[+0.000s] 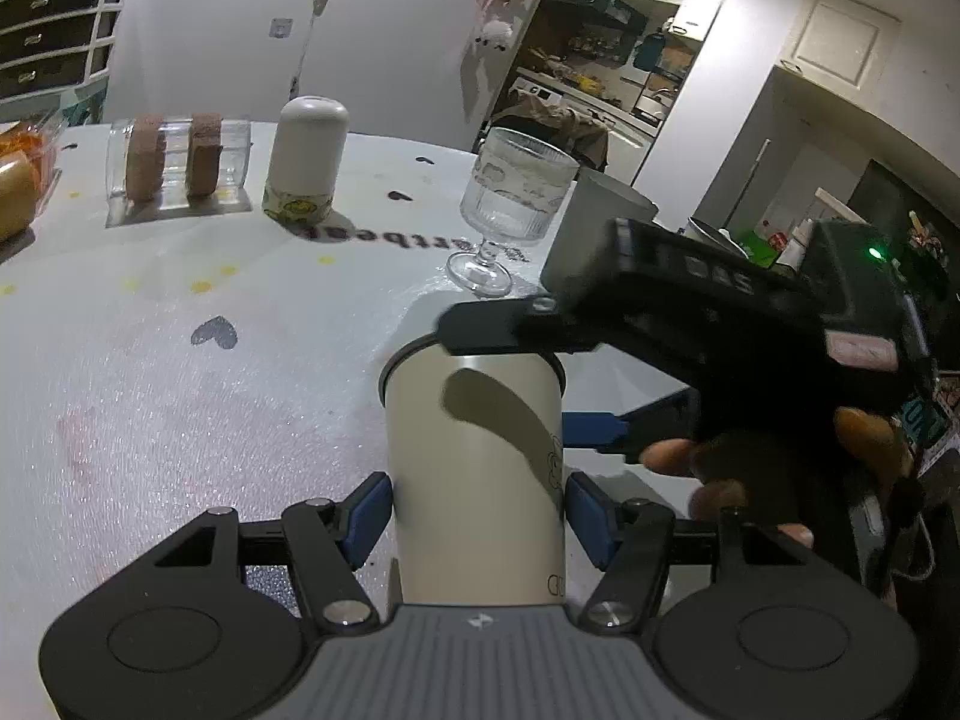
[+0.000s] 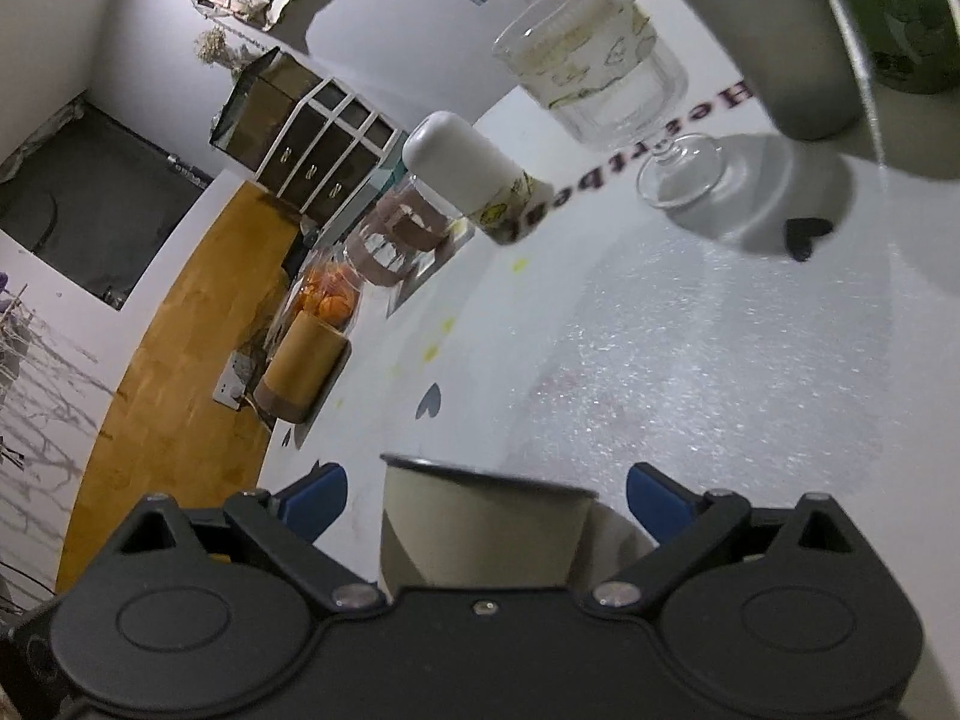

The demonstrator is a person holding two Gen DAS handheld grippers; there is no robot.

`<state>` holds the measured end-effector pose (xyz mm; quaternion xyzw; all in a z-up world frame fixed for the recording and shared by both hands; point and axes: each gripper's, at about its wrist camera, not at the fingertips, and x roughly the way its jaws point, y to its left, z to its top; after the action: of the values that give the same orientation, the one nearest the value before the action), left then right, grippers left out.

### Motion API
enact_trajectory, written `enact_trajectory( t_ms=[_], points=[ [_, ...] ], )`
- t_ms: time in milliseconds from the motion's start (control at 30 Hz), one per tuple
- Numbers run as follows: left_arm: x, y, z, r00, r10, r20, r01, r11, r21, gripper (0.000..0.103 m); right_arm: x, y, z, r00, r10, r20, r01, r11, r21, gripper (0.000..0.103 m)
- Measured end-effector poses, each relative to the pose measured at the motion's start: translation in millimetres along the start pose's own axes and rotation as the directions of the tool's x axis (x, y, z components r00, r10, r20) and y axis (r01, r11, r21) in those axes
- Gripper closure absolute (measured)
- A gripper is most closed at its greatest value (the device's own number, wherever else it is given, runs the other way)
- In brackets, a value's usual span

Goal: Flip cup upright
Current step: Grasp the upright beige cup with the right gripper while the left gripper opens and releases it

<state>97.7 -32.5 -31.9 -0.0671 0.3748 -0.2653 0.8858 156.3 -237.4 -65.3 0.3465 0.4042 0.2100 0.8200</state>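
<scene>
A cream cup (image 1: 474, 468) with a dark rim lies between the blue pads of my left gripper (image 1: 477, 510), rim pointing away, over the white table (image 1: 180, 420). The pads touch both of its sides. My right gripper (image 2: 486, 498) comes in from the right, seen in the left wrist view (image 1: 522, 372) with one finger above the cup's rim end and one below. In the right wrist view the cup (image 2: 480, 528) sits between the wide-apart blue pads, which do not touch it.
A ribbed stemmed glass (image 1: 510, 204), a grey cup (image 1: 600, 222), an upside-down white cup (image 1: 306, 162) and a clear holder with brown rolls (image 1: 177, 159) stand at the back. Oranges in a box (image 1: 18, 180) are at the far left. A green cup (image 2: 894, 12) is at the right.
</scene>
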Motion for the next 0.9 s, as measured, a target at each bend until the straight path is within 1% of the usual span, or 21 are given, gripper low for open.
enact_trajectory(
  t_ms=[67,133,233,300,400,467,600,700,733,767,800,900],
  points=[
    [-1,-1,-2,1.0,0.0,0.011,0.0,1.0,0.014,0.039,5,1,1,1.0,0.009,-0.014,-0.009,1.0,0.002,0.006],
    [-3,-3,-4,0.999,-0.007,0.032,0.006,0.999,0.032,0.039,2,4,2,1.0,-0.005,-0.012,0.005,1.0,-0.014,0.007],
    [-9,-11,-9,0.997,-0.03,0.072,0.025,0.997,0.073,0.039,-14,15,-2,0.999,-0.013,0.045,0.017,0.996,-0.088,0.013],
    [-12,-17,-12,0.994,-0.051,0.092,0.041,0.994,0.105,0.039,-31,25,-6,0.995,-0.01,0.098,0.026,0.986,-0.162,0.014],
    [-14,-31,-21,0.989,-0.061,0.132,0.039,0.986,0.163,0.04,-57,42,-19,0.985,-0.012,0.172,0.061,0.957,-0.282,0.013],
    [-14,-40,-30,0.985,-0.05,0.165,0.014,0.978,0.209,0.04,-69,50,-30,0.978,-0.032,0.204,0.103,0.931,-0.349,0.013],
    [-16,-55,-44,0.976,-0.028,0.214,-0.033,0.959,0.28,0.04,-80,61,-53,0.964,-0.088,0.252,0.201,0.86,-0.47,0.012],
    [-19,-61,-51,0.971,-0.017,0.239,-0.06,0.948,0.312,0.04,-80,65,-64,0.953,-0.12,0.279,0.256,0.812,-0.525,0.012],
    [-20,-63,-54,0.969,-0.012,0.246,-0.07,0.943,0.324,0.04,-80,65,-66,0.951,-0.128,0.28,0.265,0.805,-0.531,0.013],
    [-20,-64,-56,0.968,-0.008,0.251,-0.078,0.94,0.333,0.04,-79,65,-67,0.951,-0.137,0.278,0.272,0.801,-0.534,0.015],
    [-21,-65,-58,0.966,-0.005,0.257,-0.085,0.937,0.338,0.04,-78,64,-67,0.949,-0.146,0.278,0.279,0.799,-0.532,0.021],
    [-23,-66,-61,0.964,-0.011,0.265,-0.087,0.932,0.352,0.04,-82,61,-68,0.953,-0.137,0.272,0.266,0.806,-0.529,0.021]
  ],
)
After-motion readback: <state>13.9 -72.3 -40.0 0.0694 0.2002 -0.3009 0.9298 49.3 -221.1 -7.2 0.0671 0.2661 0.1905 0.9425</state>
